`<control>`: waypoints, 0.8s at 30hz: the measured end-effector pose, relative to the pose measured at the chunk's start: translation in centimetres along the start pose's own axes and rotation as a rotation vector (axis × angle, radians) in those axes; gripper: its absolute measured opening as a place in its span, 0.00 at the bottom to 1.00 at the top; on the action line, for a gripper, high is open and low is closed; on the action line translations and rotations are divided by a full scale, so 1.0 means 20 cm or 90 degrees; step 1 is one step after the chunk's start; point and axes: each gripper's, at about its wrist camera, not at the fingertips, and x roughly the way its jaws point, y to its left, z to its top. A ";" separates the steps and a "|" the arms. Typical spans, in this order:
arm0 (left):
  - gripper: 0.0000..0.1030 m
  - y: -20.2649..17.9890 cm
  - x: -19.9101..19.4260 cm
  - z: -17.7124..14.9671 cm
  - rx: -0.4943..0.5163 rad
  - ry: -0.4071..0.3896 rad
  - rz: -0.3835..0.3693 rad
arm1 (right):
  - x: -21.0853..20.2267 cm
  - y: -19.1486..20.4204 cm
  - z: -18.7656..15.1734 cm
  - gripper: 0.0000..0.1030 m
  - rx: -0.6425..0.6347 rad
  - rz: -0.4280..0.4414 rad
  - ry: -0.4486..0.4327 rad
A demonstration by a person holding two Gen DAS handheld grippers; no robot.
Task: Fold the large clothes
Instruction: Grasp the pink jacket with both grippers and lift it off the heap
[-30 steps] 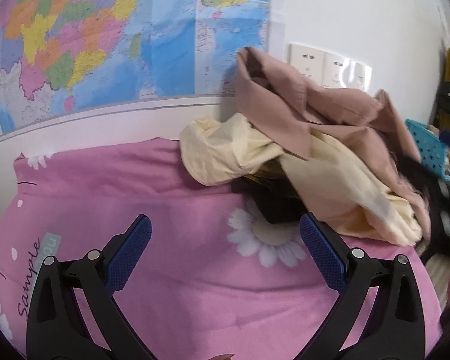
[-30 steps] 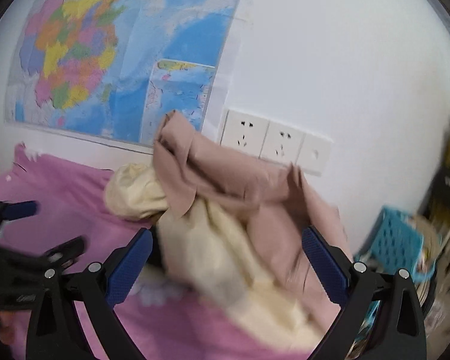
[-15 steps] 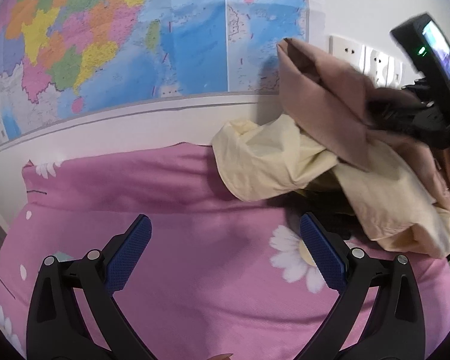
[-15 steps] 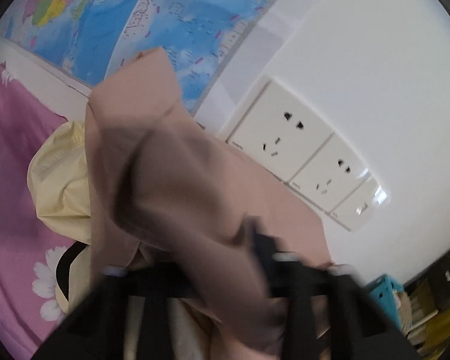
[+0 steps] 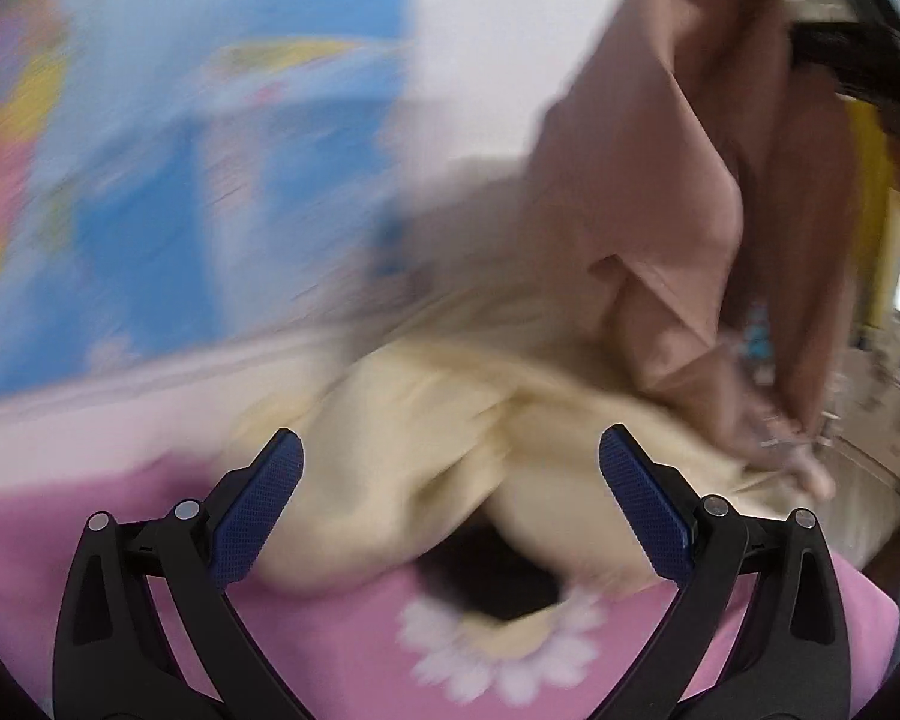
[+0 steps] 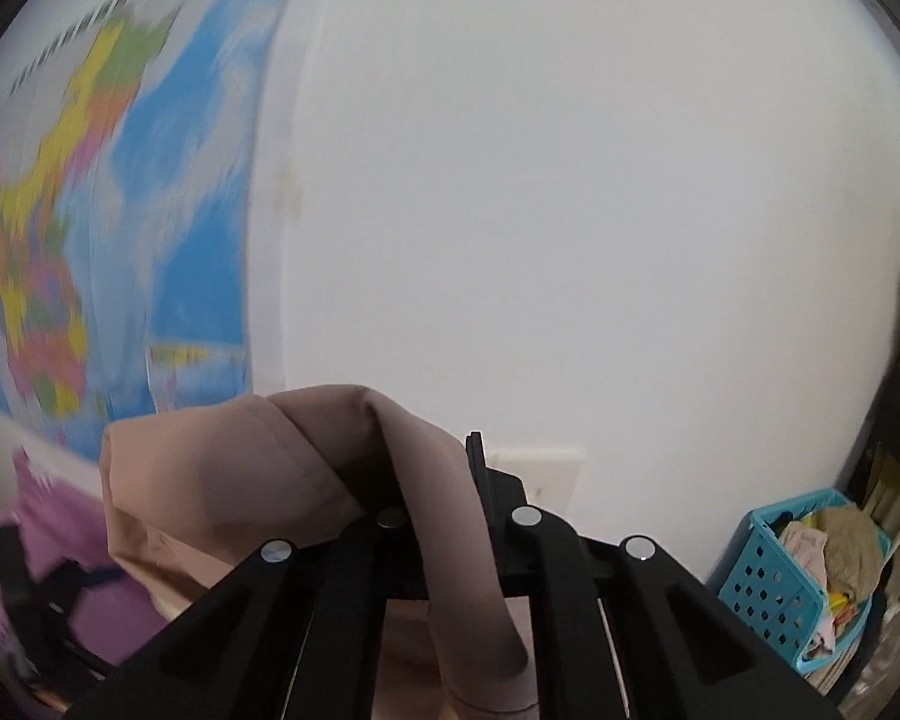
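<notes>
The right claw (image 6: pixel 435 516) is clamped on a fold of the tan garment (image 5: pixel 660 198), lifted high at the far right against the wall. The left claw (image 5: pixel 450 516) gapes wide, holding nothing, just near of the cream garment (image 5: pixel 426 420) heaped on the pink bed (image 5: pixel 342 648).

The right gripper (image 6: pixel 444 480) is clamped on a fold of the tan garment (image 6: pixel 240 480), which drapes over and between its jaws. Behind it: a white wall (image 6: pixel 570 180), a blurred map (image 6: pixel 90 210) at left, a blue basket (image 6: pixel 780 576) of clothes at lower right.
</notes>
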 end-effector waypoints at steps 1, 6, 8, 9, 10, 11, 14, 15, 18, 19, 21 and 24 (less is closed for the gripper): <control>0.95 -0.05 0.02 0.03 0.029 -0.016 -0.018 | -0.02 -0.03 0.02 0.05 0.010 0.002 -0.008; 0.95 -0.19 0.15 0.18 0.066 -0.049 -0.107 | -0.14 -0.18 0.10 0.05 0.060 0.022 -0.052; 0.95 -0.21 0.19 0.23 0.060 -0.063 -0.121 | -0.17 -0.21 0.10 0.05 0.071 0.029 -0.054; 0.95 -0.22 0.22 0.26 0.059 -0.070 -0.146 | -0.18 -0.22 0.11 0.05 0.067 0.026 -0.054; 0.95 -0.22 0.25 0.29 0.062 -0.073 -0.151 | -0.20 -0.23 0.11 0.05 0.065 0.028 -0.055; 0.95 -0.23 0.28 0.31 0.065 -0.076 -0.156 | -0.21 -0.23 0.12 0.05 0.059 0.028 -0.055; 0.95 -0.29 0.36 0.35 0.084 -0.082 -0.208 | -0.22 -0.26 0.11 0.05 0.062 0.030 -0.054; 0.94 -0.32 0.39 0.36 0.095 -0.077 -0.217 | -0.22 -0.28 0.10 0.05 0.069 0.031 -0.052; 0.38 -0.43 0.44 0.34 0.141 -0.061 -0.243 | -0.22 -0.31 0.08 0.05 0.068 0.025 -0.048; 0.15 -0.47 0.46 0.33 0.150 -0.044 -0.245 | -0.23 -0.33 0.07 0.05 0.074 0.023 -0.048; 0.12 -0.50 0.43 0.35 0.149 -0.049 -0.242 | -0.26 -0.37 0.06 0.05 0.090 0.019 -0.049; 0.11 -0.50 0.25 0.40 0.144 -0.091 -0.230 | -0.40 -0.42 0.07 0.05 0.096 0.001 -0.067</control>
